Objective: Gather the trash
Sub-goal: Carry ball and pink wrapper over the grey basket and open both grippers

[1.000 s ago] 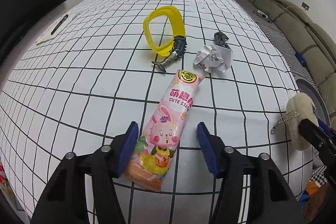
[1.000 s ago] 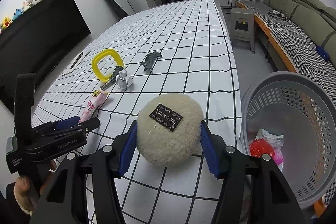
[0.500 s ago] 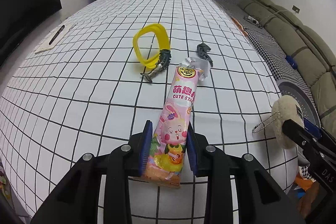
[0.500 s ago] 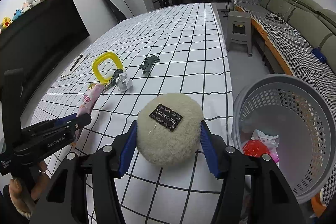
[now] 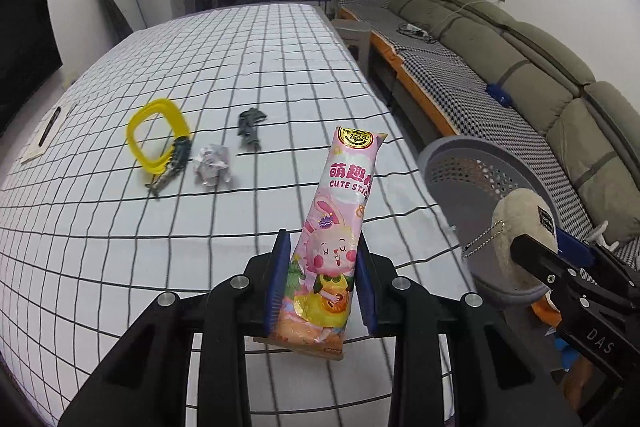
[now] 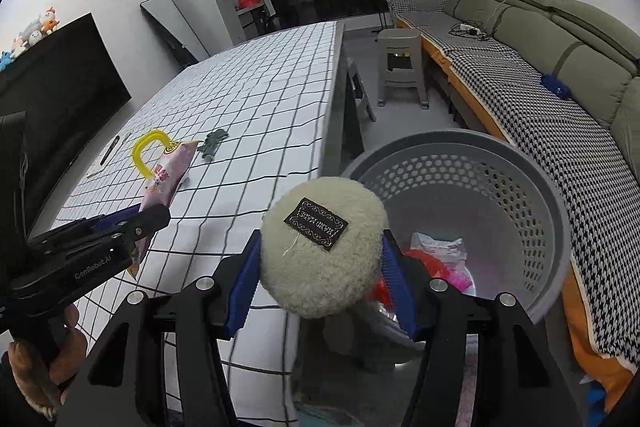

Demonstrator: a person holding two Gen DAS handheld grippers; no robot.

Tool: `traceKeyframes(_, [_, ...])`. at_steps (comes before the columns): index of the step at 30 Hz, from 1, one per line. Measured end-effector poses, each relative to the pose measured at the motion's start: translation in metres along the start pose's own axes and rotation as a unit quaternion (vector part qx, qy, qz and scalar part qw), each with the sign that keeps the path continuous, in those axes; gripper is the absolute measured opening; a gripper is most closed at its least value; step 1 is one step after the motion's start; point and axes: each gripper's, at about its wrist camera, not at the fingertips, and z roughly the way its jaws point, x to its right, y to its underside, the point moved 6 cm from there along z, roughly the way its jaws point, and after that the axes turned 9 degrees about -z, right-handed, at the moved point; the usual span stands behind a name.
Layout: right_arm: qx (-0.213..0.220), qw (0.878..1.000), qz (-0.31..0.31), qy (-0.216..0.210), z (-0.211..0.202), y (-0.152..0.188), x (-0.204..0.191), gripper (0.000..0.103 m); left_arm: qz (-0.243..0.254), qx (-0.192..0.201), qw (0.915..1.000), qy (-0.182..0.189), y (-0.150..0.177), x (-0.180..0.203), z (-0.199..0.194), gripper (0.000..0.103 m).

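My left gripper (image 5: 322, 283) is shut on a pink snack wrapper (image 5: 336, 227) and holds it upright above the checked table. The wrapper also shows in the right wrist view (image 6: 166, 177). My right gripper (image 6: 320, 283) is shut on a cream fluffy pompom (image 6: 320, 251) with a black label, at the table's right edge beside the grey perforated basket (image 6: 500, 163). The pompom shows in the left wrist view (image 5: 520, 231), in front of the basket (image 5: 452, 155). A crumpled paper ball (image 5: 212, 167) lies on the table.
A yellow ring (image 5: 156, 135), a small grey toy fish (image 5: 172, 171) and a dark toy figure (image 5: 250, 127) lie on the table (image 5: 100, 247). A pen on a notepad (image 5: 44, 135) is at the far left. The basket holds red and pink wrappers (image 6: 440, 259). A sofa (image 6: 560, 67) and stool (image 6: 400, 63) stand to the right.
My left gripper closed on the pink wrapper, lifted it off the table and swung right. My right gripper carried the pompom right, toward the basket.
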Motion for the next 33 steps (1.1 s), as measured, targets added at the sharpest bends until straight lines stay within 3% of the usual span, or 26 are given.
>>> traceKeyframes(11, [0.0,0.998,0.043,0.037,-0.023,0.013,0.075,0.056,0.058,-0.012,0.9975,0.039,-0.004,0.087,0.012,0.031])
traceKeyframes(33, [-0.04,0.995,0.077,0.045,0.011,0.019,0.144,0.056,0.099,-0.059,0.9922,0.047,-0.004,0.153,0.071,0.032])
